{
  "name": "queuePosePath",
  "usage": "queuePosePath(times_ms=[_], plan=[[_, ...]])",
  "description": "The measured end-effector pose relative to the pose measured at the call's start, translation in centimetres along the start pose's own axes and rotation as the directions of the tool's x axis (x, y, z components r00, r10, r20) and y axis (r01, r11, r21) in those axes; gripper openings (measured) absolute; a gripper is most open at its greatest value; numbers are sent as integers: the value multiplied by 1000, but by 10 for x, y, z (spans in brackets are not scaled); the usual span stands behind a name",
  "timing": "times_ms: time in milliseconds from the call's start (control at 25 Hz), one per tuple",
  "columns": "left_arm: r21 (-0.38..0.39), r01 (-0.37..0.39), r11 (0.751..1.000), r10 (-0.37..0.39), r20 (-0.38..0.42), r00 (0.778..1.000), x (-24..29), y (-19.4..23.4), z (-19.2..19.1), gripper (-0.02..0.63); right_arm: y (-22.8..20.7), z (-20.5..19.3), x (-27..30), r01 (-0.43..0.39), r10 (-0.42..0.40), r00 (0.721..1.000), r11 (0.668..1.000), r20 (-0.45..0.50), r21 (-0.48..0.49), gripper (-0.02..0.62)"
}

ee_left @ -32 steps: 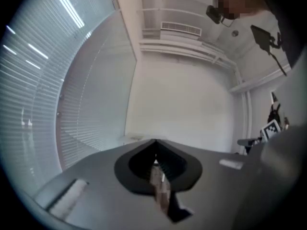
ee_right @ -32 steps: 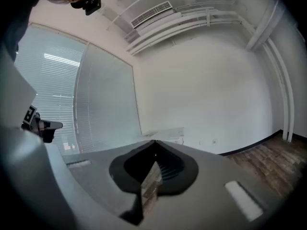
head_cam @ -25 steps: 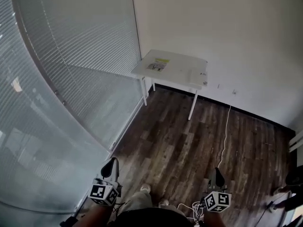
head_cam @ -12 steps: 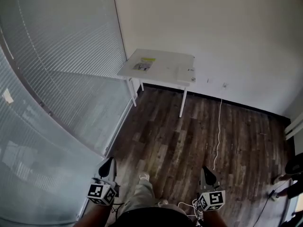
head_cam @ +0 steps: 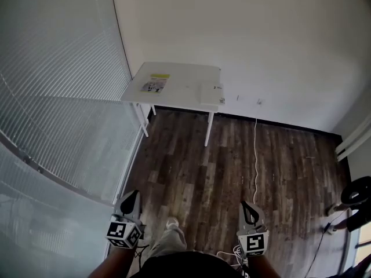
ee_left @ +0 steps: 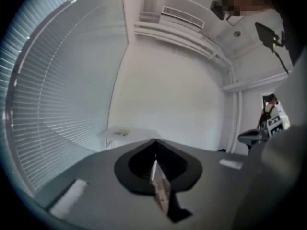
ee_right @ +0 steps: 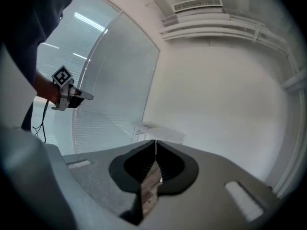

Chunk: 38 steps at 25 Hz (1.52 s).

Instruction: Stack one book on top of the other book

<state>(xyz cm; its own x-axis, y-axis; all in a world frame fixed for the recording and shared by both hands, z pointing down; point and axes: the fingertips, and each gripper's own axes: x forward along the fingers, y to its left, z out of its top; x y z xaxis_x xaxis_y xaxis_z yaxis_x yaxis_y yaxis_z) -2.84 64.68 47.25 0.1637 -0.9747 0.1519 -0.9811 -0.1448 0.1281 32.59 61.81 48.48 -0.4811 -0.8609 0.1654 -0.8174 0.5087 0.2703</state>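
i'm at the approach, with nothing on the task started yet. the bench [head_cam: 184, 79] stands in the far corner of the room, against the white wall and next to the blinds [head_cam: 52, 68], well apart from where i am, with a stretch of wooden floor [head_cam: 197, 172] between us. two flat things lie on it that i take for the books: the book with the yellow strip [head_cam: 153, 84] towards its left end, and the plain white book [head_cam: 210, 92] at its front right edge. they lie apart, neither on the other, so the stacking is all to come. the left claw [head_cam: 134, 194] is pressed together with nothing in it; in its own view the jaws meet in a thin line and the bench shows small beyond them. the right claw [head_cam: 248, 205] is likewise pressed together and empty, pointing roughly at the bench. both hang low in front of me, either side of my legs. next i'd cross the floor to the bench, keeping my feet off the white cable [head_cam: 255, 149] that trails from the wall. then i'd spread one claw and come in level at a book's edge. i judge the white one the easier pick, since it sits right at the bench's edge where a jaw could get under it.
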Motion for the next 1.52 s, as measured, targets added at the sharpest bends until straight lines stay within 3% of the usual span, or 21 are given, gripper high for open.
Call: queuePosePath(times_ms=[80,320,600,880,1080,1520], plan=[[24,21,999,-21,-2,1000,20,10,3,2,6,20,22,-17,18,999,1000,28,-23,8],[47,65,997,-66,16,998,76,59,30,2,2,48,106,8,-11,1000,991,20,134,8],[91,84,992,-84,-7,996,113,119,46,3,9,61,161,54,-56,998,983,6,178,8],[41,69,997,-69,-9,998,149,155,51,2,7,57,194,80,-71,996,976,-52,204,8],[35,40,999,-41,8,999,172,170,57,3,-2,61,233,52,-46,998,983,-38,179,8],[62,-8,998,8,3,1000,268,214,104,2,-45,72,370,12,-13,1000,973,3,232,8]])
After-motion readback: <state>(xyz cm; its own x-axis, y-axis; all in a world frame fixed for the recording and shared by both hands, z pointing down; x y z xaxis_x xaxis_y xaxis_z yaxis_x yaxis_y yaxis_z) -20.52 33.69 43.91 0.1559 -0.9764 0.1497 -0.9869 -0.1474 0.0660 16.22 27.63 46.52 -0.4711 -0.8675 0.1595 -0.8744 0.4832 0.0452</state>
